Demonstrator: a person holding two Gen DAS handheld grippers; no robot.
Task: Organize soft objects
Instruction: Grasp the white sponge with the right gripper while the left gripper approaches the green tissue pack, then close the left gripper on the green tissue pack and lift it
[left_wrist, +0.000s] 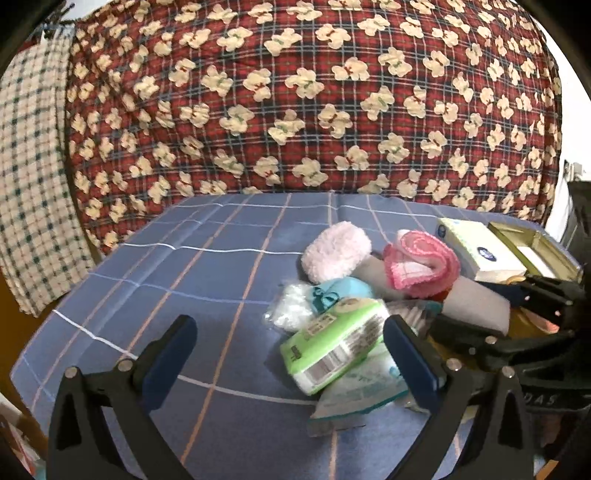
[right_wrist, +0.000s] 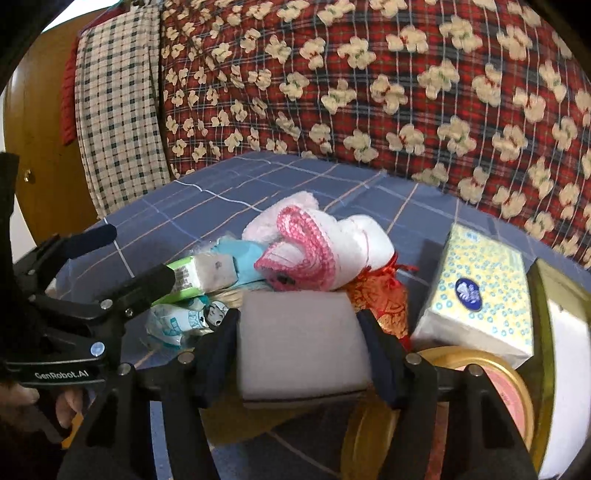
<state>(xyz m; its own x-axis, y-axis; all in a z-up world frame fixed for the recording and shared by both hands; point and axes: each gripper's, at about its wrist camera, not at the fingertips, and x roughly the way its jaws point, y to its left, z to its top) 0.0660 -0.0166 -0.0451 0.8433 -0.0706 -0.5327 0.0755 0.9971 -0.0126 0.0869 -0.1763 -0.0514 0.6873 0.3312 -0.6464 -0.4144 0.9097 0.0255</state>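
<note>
Grey sponge: a foam block (right_wrist: 301, 341) sat clamped between the fingers of the right gripper (right_wrist: 301, 354), raised just in front of the pile on the blue sheet (left_wrist: 147, 295).
Left gripper: the left gripper (left_wrist: 291, 365) hung with fingers wide apart and nothing between them, its right finger just in front of the green pack (left_wrist: 332, 347).
Pile, left to right: a clear bag (left_wrist: 290, 308), a teal pouch (left_wrist: 338, 291), the green pack over a wipes packet (left_wrist: 362, 387), a fluffy pink roll (left_wrist: 334, 251), a pink knit cloth (left_wrist: 421, 262), then a tissue box (left_wrist: 480, 247); most touched or overlapped.
Progress: judged early; only the sponge was in hand, and the rest lay unsorted in one heap.
Left to do: probably everything else soft, with no filled container visible.
Left view only: the clear bag, and an open tin (left_wrist: 532, 247) beside the tissue box.
Right view only: a red-gold pouch (right_wrist: 380, 291) behind the sponge, a round gold lid (right_wrist: 491, 387) below the tissue box, and the sponge grip itself.
</note>
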